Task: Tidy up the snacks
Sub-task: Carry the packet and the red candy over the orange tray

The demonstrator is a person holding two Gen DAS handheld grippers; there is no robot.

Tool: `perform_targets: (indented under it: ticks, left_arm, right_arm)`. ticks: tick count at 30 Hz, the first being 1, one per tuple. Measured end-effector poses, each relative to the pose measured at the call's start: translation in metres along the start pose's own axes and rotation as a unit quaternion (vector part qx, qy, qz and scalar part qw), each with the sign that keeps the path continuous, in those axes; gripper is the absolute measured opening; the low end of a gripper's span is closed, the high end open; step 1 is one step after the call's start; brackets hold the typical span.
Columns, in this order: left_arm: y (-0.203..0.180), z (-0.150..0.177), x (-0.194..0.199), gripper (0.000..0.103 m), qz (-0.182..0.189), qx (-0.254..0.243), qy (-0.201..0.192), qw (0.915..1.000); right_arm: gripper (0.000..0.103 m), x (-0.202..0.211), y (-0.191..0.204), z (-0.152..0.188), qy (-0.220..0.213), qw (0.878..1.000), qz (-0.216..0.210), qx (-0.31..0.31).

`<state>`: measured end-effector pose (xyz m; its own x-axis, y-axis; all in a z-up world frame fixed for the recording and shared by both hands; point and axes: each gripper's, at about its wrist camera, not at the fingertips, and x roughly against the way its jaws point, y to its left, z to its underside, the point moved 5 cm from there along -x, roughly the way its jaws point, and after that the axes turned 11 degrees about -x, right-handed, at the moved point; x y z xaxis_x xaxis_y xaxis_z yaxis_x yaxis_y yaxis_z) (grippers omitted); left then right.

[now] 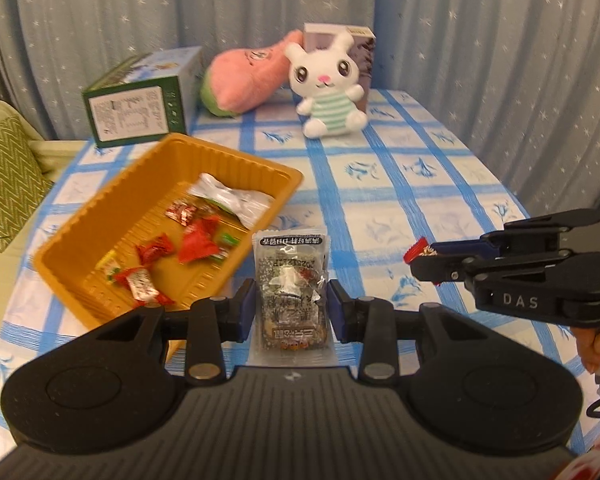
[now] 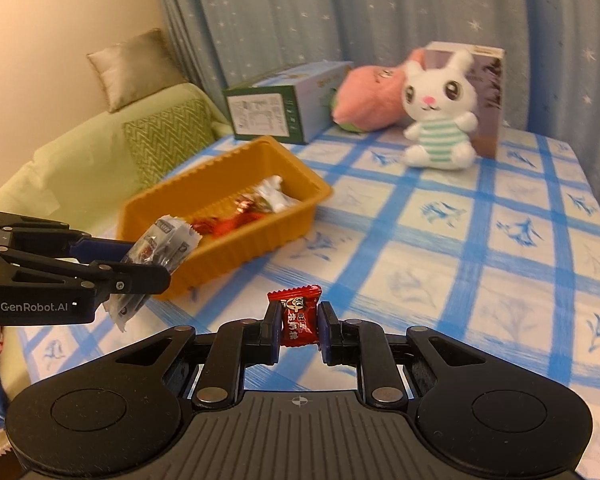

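Clamping a clear snack packet [image 1: 291,292], the left gripper [image 1: 292,308] hangs just right of the orange tray [image 1: 100,216]. The right gripper [image 2: 299,326] pinches a red candy [image 2: 297,316].

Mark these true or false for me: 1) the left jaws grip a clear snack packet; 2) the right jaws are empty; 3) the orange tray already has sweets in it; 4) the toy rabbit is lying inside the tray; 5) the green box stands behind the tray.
1) True: the left gripper is shut on the clear snack packet.
2) False: the right gripper holds a red sweet.
3) True: the orange tray holds several wrapped sweets.
4) False: the toy rabbit sits on the tablecloth, far behind the tray.
5) True: the green box stands just beyond it.
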<state>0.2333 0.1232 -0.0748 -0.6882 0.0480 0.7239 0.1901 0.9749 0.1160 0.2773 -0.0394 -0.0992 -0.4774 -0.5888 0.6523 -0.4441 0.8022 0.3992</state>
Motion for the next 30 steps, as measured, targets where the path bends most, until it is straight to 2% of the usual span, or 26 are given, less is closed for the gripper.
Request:
perform_targets:
  ticks: [16,30]
  left_arm:
    - [0.065,-0.005,0.021,0.035,-0.051,0.023,-0.020,0.9982]
    - [0.124,-0.019,-0.003,0.035,-0.071,0.024,-0.010,0.9971]
  right_arm:
    - [0.019,-0.038,0.065,-0.043,-0.011,0.998,-0.060,0.031]
    - [0.019,-0.090,0.097,-0.078,-0.004,0.997,-0.069,0.034]
